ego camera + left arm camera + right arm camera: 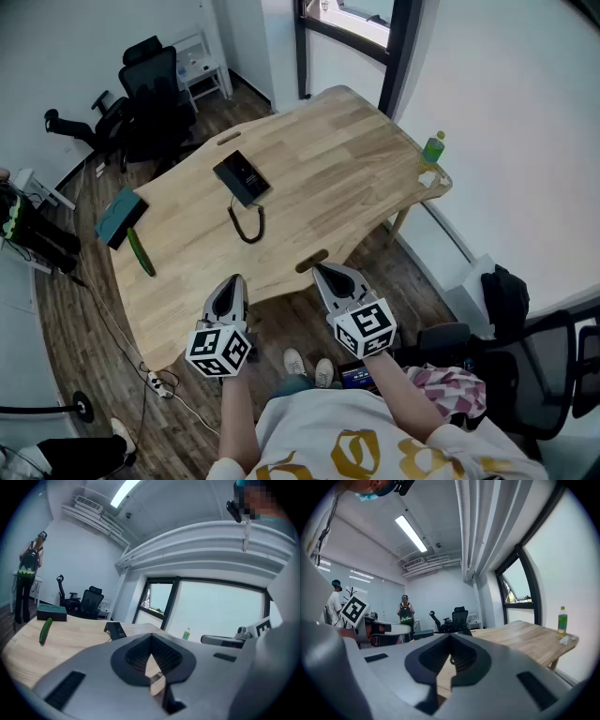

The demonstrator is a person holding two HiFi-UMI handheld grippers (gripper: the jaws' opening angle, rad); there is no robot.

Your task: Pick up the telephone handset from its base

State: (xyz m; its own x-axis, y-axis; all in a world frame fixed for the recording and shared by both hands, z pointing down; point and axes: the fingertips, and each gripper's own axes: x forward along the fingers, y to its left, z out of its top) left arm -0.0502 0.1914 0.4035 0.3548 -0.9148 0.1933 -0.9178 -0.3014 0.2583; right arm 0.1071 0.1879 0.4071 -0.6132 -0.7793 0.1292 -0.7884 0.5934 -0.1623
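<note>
One phone (242, 176) is lying midway across the table (356, 169), well beyond the left gripper (235, 280) and right gripper (320, 270), both hovering at its near edge, jaws pressed together.

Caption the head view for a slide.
Left tool and right tool, both shut and empty, at the near table edge; telephone untouched mid-table, cord coiled beside it.

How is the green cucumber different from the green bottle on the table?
The cucumber lies flat; the bottle stands upright. The cucumber is dark green, the bottle a lighter green. The cucumber sits beside the teal box near the table's left edge; the bottle is at its right corner. Both are green and rest on the wooden table.
</note>
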